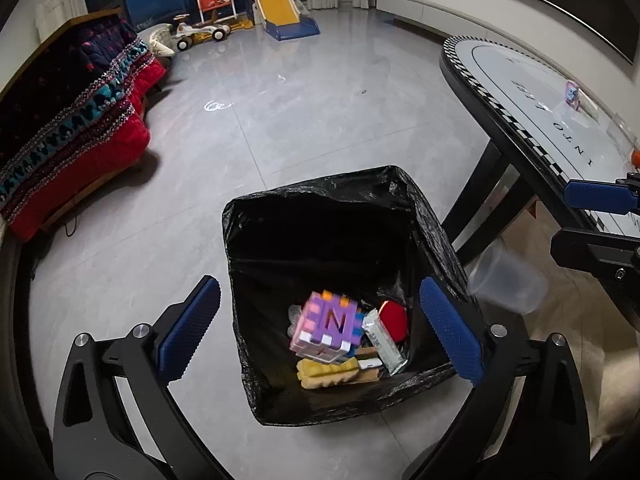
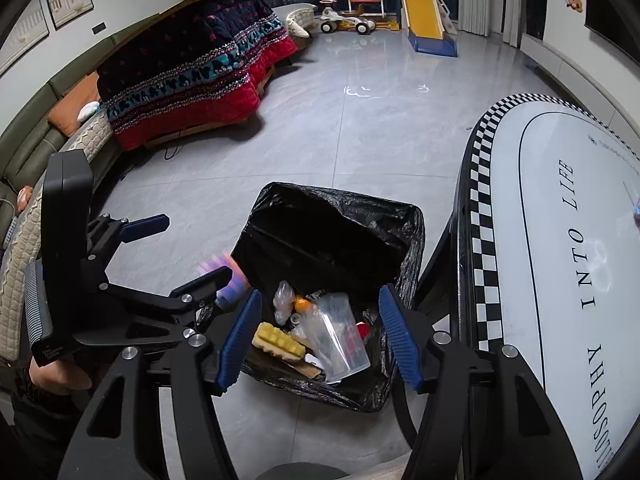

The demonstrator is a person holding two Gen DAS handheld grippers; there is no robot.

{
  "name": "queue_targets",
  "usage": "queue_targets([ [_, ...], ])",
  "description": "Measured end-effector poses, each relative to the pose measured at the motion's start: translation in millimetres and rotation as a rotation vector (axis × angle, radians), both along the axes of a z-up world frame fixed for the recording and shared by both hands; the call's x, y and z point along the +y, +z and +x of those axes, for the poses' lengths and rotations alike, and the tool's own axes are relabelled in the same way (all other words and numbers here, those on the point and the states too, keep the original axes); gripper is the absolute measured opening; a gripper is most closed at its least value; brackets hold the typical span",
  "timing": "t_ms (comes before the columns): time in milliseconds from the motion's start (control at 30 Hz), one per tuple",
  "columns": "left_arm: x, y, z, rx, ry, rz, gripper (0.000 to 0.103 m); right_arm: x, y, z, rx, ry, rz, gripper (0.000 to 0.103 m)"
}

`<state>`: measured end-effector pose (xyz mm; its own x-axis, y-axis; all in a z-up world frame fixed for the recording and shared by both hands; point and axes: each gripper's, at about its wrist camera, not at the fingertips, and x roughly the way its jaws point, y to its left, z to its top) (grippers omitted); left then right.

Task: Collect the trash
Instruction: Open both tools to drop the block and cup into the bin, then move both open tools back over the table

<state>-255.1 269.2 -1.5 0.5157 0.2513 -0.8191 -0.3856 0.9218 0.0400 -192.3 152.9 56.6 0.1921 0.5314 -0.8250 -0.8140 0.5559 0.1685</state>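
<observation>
left gripper: fingers wide, nothing pressed; purple box sits between and below them, blurred, over the bin bag.
right gripper: fingers apart, pads clear of the clear cup, which lies tilted between them above the trash.
purple box: looks like light card, stiff edges, crushable; take across flat faces.
clear cup: thin plastic, light, slick, flexes; pinch near the rim, gently.
bin bag: soft film, floppy rim just beyond the fingertips; snag risk.
</observation>
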Motion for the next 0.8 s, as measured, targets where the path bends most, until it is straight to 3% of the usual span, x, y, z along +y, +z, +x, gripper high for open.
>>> queue_targets([
  [367,-2,5,9,0.0,-0.009,0.005,0.097,-19,7,13,0.006,-0.042,0.031,0.063],
  [800,-53,34,68,-0.033,-0.155,0.014,0.097,-73,23,52,0.003,-0.14,0.072,0.063],
])
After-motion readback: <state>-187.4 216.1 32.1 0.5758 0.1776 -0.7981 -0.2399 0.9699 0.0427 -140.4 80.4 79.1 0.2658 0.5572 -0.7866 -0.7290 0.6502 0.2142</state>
